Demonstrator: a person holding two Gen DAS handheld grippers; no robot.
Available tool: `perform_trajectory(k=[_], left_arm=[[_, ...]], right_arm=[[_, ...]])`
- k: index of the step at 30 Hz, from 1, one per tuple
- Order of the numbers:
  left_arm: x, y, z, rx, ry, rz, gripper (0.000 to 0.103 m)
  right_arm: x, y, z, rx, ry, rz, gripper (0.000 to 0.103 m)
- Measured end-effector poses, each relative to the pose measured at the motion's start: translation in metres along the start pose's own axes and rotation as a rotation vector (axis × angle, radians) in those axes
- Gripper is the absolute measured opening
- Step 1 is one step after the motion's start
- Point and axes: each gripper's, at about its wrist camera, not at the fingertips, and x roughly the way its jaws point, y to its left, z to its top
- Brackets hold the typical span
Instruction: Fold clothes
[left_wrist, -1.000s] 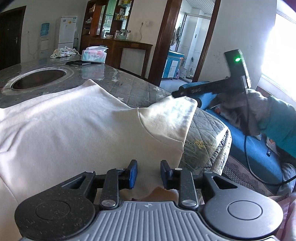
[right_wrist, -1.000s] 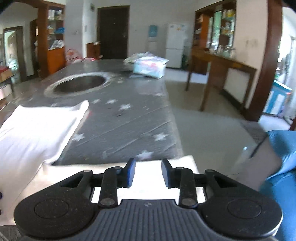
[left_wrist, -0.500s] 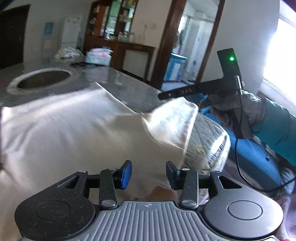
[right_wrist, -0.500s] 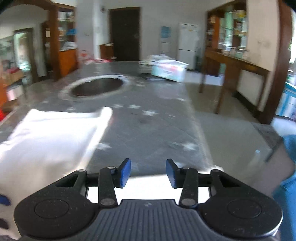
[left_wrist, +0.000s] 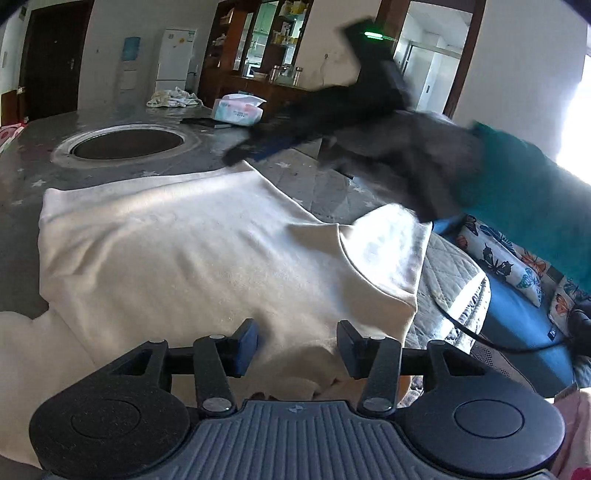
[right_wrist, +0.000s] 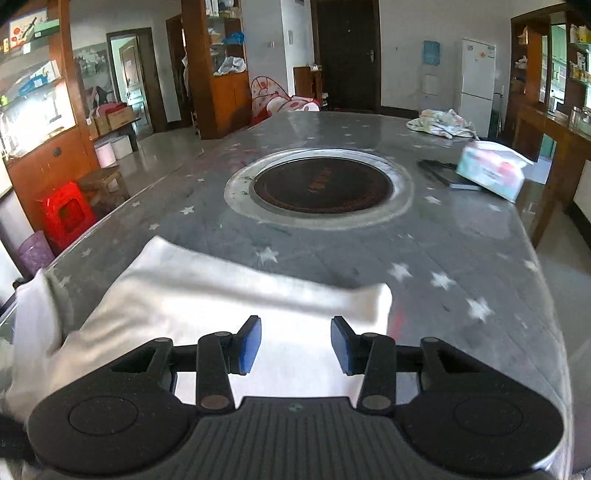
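Observation:
A cream-white shirt (left_wrist: 192, 258) lies spread on the grey star-patterned table (left_wrist: 29, 173), one sleeve (left_wrist: 388, 251) near the table's right edge. My left gripper (left_wrist: 297, 343) is open and empty, just above the shirt's near edge. My right gripper (right_wrist: 295, 343) is open and empty over the shirt's far part (right_wrist: 236, 295). In the left wrist view the right gripper shows as a blurred dark shape (left_wrist: 332, 107) over the far side of the shirt, held by a gloved hand.
A round inset burner (right_wrist: 323, 184) sits mid-table. A tissue pack (right_wrist: 493, 173), a dark flat object (right_wrist: 447, 173) and a crumpled cloth (right_wrist: 441, 123) lie at the far end. A blue sofa with a patterned cushion (left_wrist: 498, 254) stands right of the table.
Both grippers opened wider and let go of the shirt, which now lies flatter. The right gripper swung left from the sleeve end to over the shirt's far side.

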Motion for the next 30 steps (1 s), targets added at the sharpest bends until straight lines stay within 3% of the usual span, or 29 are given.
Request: perform_trajectory(k=[7, 9, 16, 21, 26, 30], left_arm=[[-0.001, 0.005, -0.002, -0.013, -0.004, -0.029, 0.051], [-0.001, 0.005, -0.002, -0.005, -0.002, -0.032, 0.051], [-0.002, 0.003, -0.006, 0.004, -0.008, -0.039, 0.051], [-0.004, 0.004, -0.007, -0.008, -0.014, -0.045, 0.052], [-0.004, 0.005, -0.007, -0.007, -0.020, -0.051, 0.054], [-0.005, 0.005, -0.007, -0.008, -0.023, -0.053, 0.054]], right_arm=[[0.061, 0.006, 0.015, 0.034, 0.103, -0.029, 0.039], [0.069, 0.007, 0.015, 0.032, 0.088, -0.046, 0.039], [0.080, 0.002, 0.025, 0.092, 0.032, -0.092, 0.039], [0.063, 0.017, 0.028, 0.011, 0.021, -0.057, 0.040], [0.058, 0.048, 0.017, -0.119, 0.068, -0.030, 0.038], [0.077, 0.048, 0.017, -0.078, 0.067, -0.043, 0.039]])
